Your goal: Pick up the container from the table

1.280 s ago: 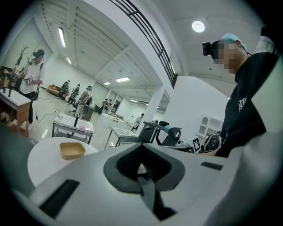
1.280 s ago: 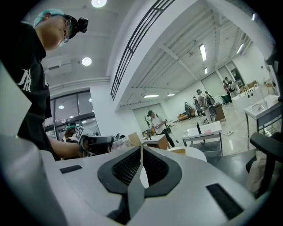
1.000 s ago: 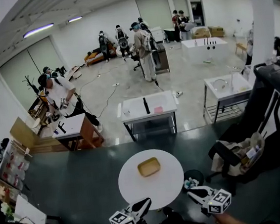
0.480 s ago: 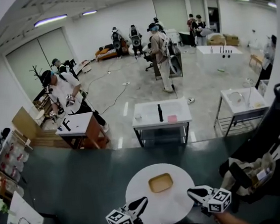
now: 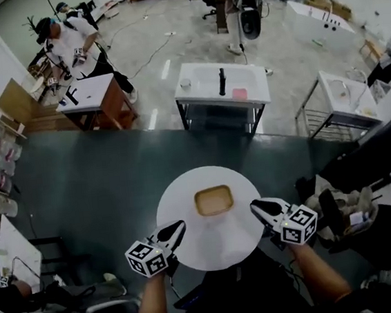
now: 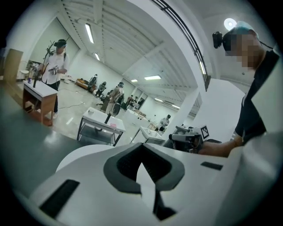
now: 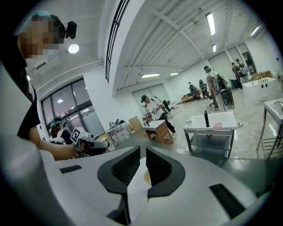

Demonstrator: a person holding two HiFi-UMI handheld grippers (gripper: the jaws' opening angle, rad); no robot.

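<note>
A shallow tan container (image 5: pixel 214 200) sits near the middle of a round white table (image 5: pixel 212 246). My left gripper (image 5: pixel 177 226) hovers over the table's near left edge, short of the container, jaws shut and empty. My right gripper (image 5: pixel 254 206) is over the table's right side, close to the container's right and a little nearer to me. Its jaws are shut with only a thin slit and nothing between them. In the right gripper view (image 7: pixel 143 154) a sliver of the container (image 7: pixel 147 177) shows past the jaws. The left gripper view (image 6: pixel 141 152) does not show the container.
Dark green floor surrounds the table. A chair with bags and cloth (image 5: pixel 346 206) stands close on the right. Beyond are a white bench (image 5: pixel 222 83) with a dark bottle, a wooden desk (image 5: pixel 95 93) with a person beside it, and a sink stand (image 5: pixel 346 98).
The head view has tipped downward, so the table now sits mid-frame. Both grippers have moved forward to flank the container over the table. Both stay shut.
</note>
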